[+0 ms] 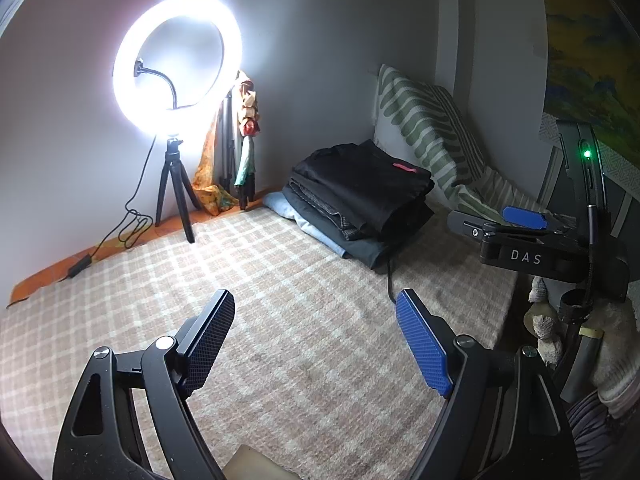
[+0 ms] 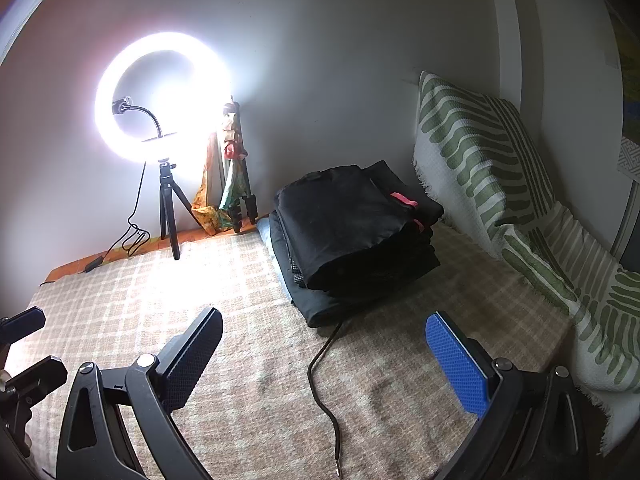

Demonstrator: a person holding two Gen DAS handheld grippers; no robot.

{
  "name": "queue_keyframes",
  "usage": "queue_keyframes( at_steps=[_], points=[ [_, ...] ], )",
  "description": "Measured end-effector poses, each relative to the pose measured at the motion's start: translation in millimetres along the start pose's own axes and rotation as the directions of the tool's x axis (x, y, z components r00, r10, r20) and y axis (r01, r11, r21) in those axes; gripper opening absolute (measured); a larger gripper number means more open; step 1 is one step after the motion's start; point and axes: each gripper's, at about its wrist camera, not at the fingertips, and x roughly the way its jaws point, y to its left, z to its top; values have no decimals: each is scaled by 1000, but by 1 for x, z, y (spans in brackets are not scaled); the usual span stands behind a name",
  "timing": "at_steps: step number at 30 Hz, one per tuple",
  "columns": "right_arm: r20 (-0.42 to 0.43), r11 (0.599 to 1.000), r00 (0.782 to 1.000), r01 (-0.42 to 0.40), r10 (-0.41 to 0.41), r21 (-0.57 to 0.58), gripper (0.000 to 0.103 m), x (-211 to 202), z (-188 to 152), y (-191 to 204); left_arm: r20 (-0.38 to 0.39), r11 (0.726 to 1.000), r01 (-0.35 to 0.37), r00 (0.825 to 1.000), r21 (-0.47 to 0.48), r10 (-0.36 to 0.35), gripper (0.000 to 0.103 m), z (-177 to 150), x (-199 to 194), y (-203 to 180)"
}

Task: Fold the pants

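A stack of folded dark pants (image 1: 360,196) lies at the far side of a checked beige blanket (image 1: 280,300), with a pink tag on the top piece; it also shows in the right wrist view (image 2: 352,232). My left gripper (image 1: 316,336) is open and empty, held above the blanket in front of the stack. My right gripper (image 2: 332,356) is open and empty, also in front of the stack. The right gripper also shows from the side in the left wrist view (image 1: 516,220). The left gripper's fingers (image 2: 24,344) show at the left edge of the right wrist view.
A lit ring light on a tripod (image 1: 176,76) stands at the back left, its cable (image 1: 120,232) trailing on the blanket. A dark cord (image 2: 320,372) runs out from under the stack. A green-striped cloth (image 2: 500,184) covers a cushion at the right. Scarves (image 1: 244,136) hang in the corner.
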Motion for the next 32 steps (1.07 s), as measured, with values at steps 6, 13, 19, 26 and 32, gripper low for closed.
queue_keyframes(
  at_steps=[6, 13, 19, 26, 32],
  points=[
    [-2, 1000, 1000, -2, 2, -1, 103, 0, -1, 1, 1, 1000, -1, 1000, 0, 1, 83, 0, 0, 0],
    [-2, 1000, 1000, -3, 3, -1, 103, 1, -1, 2, 1, 1000, 1, 1000, -1, -1, 83, 1, -1, 0],
    [-5, 1000, 1000, -7, 7, -3, 103, 1, -2, 3, 0, 1000, 0, 1000, -2, 0, 83, 1, -1, 0],
    [-5, 1000, 1000, -6, 6, -3, 103, 1, -3, 4, 2, 1000, -3, 1000, -6, 3, 83, 1, -1, 2],
    [-8, 1000, 1000, -8, 8, -4, 103, 2, -4, 5, 17, 1000, -8, 1000, -8, 8, 83, 1, -3, 3]
  ],
)
